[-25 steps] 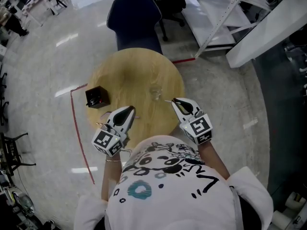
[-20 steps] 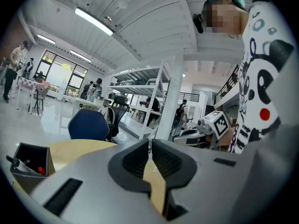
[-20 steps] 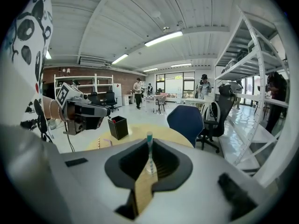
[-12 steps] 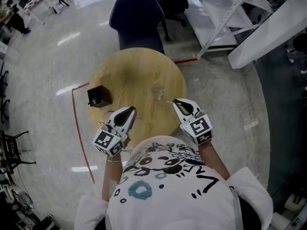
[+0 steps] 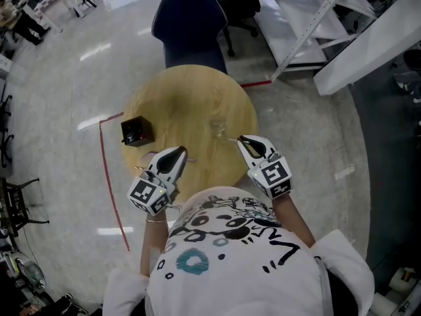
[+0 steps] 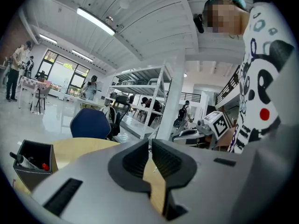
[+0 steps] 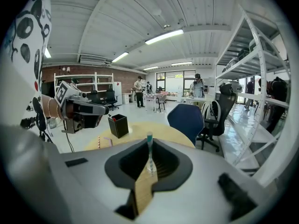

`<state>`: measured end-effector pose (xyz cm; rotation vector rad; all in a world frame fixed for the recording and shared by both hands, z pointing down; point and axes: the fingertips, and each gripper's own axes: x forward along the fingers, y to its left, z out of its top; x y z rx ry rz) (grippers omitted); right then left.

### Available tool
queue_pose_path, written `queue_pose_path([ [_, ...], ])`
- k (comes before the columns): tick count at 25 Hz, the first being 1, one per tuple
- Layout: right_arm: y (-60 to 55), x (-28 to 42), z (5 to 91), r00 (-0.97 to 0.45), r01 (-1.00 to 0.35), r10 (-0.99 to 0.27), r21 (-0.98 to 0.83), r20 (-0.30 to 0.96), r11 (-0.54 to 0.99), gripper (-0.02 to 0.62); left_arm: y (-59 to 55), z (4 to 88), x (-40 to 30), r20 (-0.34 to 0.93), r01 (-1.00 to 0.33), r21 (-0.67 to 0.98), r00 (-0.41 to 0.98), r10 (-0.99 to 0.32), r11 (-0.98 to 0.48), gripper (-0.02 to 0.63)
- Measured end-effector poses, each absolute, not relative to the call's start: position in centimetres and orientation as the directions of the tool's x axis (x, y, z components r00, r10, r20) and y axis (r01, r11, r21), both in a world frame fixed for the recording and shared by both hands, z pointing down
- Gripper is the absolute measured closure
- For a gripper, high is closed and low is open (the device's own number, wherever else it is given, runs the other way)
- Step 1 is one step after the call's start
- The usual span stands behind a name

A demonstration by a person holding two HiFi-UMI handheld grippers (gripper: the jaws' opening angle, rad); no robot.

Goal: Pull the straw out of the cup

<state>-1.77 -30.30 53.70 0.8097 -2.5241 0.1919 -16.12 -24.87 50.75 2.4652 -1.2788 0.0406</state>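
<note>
While my right gripper [image 5: 240, 139] pinches the straw [image 7: 148, 149] at the round table's [image 5: 184, 97] near edge, my left gripper [image 5: 181, 151] hangs shut.

Pale wood-grain table [image 5: 191, 97], navy chair [image 5: 189, 31], black box [image 5: 137, 131], red floor tape [image 5: 114, 183]; white-striped straw [image 7: 149, 153], teal tip.

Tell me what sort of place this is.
Probably an open workshop or lab hall: tall white shelving, office chairs, strip lights on a high ceiling, and a round table on a polished floor.

Left gripper [image 5: 181, 151], right gripper [image 5: 241, 139], round table [image 5: 187, 101]
</note>
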Motion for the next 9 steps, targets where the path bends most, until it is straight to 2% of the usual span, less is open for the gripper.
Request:
queue_pose_path([
  [9, -30.39, -1.76, 53.82, -0.711, -0.580, -0.511, 0.010, 0.483, 0.815, 0.555, -24.88, 50.93, -16.18, 0.190, -0.797, 0.305, 0.588, -0.786, -0.522, 0.572],
])
